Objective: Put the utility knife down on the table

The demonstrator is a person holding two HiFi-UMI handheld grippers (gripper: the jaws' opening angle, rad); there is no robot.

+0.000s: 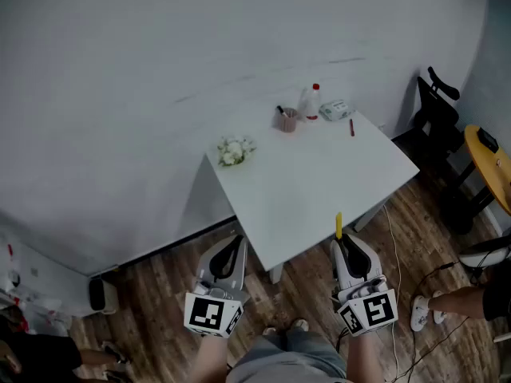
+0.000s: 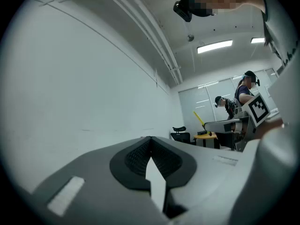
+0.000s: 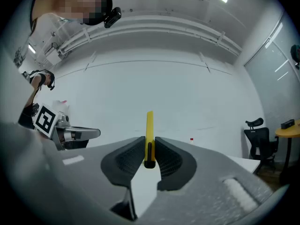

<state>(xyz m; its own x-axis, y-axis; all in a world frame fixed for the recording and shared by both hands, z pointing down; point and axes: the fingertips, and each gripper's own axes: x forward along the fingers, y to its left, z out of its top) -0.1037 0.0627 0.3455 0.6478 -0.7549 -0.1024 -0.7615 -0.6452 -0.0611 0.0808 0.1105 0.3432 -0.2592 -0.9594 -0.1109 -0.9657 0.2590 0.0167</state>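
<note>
Utility knife [image 3: 149, 123], yellow, clamped in right tongs [image 3: 149, 143]

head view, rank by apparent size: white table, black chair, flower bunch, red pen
1. white table
2. black chair
3. flower bunch
4. red pen
The chair stands lower, on the floor, so its true size is unsure.

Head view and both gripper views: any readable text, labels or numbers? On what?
None readable.
Bottle: label too small to read.
Flat pack beside it: print too small.
Utility knife: no print visible.
Left marker cube and right marker cube: square patterns only, no letters or digits.
</note>
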